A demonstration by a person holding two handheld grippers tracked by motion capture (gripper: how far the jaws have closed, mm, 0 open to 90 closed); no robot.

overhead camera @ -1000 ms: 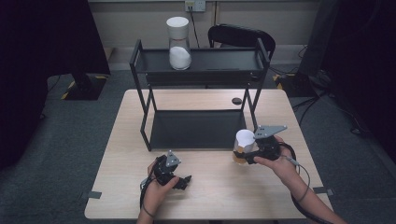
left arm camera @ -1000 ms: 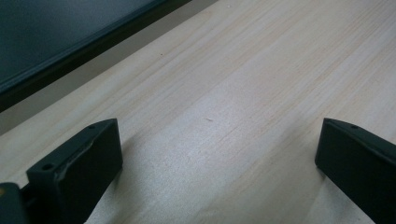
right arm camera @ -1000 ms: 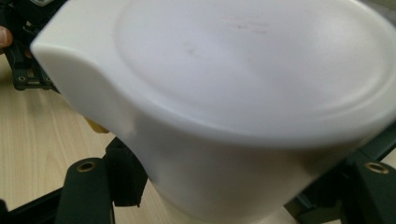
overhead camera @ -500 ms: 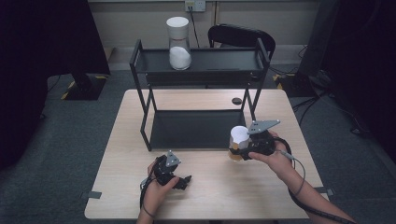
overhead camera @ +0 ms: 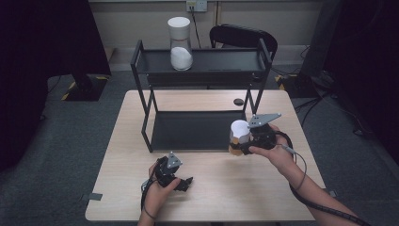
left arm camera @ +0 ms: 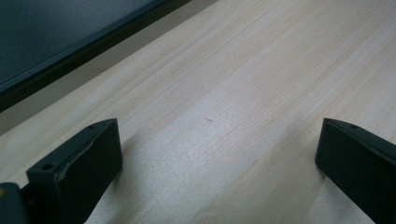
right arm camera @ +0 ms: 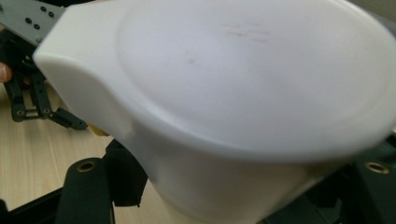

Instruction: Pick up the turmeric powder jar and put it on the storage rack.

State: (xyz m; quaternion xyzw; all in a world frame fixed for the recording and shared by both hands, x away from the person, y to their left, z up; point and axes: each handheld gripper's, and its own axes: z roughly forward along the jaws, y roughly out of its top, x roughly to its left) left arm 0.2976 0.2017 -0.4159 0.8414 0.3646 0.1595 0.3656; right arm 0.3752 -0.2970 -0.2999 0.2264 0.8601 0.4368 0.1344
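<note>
Right claw (overhead camera: 241,145) gripped the white-lidded jar (overhead camera: 239,136) at the rack's (overhead camera: 141,70) five o'clock, shelving remained; left claw (overhead camera: 184,182) gaped wide.

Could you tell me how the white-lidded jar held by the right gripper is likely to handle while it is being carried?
The jar looks rigid and smooth-sided, so it may slip in the right gripper, whose jaws clamp its lower body. It is tall with a broad white lid, so it could tip when set down.
</note>
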